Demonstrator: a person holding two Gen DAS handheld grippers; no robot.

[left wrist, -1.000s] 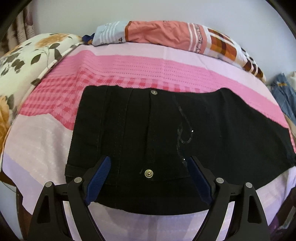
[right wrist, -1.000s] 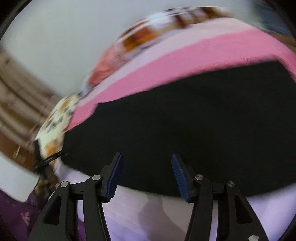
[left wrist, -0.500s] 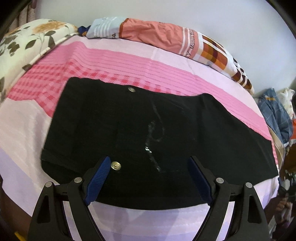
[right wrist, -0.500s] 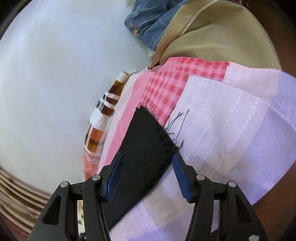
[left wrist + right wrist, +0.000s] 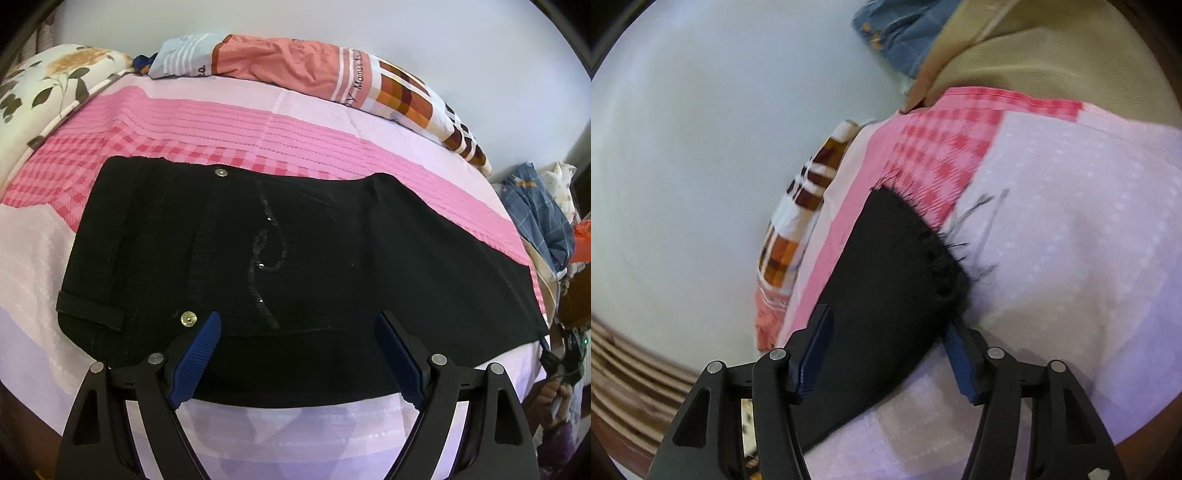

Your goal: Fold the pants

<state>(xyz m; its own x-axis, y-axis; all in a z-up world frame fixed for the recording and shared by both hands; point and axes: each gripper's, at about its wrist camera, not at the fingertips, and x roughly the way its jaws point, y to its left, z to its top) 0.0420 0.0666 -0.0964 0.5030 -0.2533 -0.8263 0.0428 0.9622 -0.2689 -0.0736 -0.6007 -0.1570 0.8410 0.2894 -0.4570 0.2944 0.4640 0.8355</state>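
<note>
Left wrist view: the black pants (image 5: 295, 266) lie flat across the bed (image 5: 221, 122); the left gripper (image 5: 297, 356) hangs wide open, empty, over their near edge.

Right wrist view: the right gripper (image 5: 886, 343), open and empty, straddles the frayed leg hem (image 5: 923, 240). Closing off-centre could catch the bedsheet (image 5: 1052, 240) or one layer only, skewing the fold.

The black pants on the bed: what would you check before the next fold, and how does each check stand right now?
1. Pants lying flat on the bedsheet: ok.
2. Left gripper open, at the near edge by the waist: ok.
3. Right gripper open, straddling the frayed leg end: ok.
4. Either gripper holding cloth: not ok, neither has closed.
5. Both legs stacked evenly: cannot tell.
6. Landing spot near the waist button bare of other things: ok.
</note>
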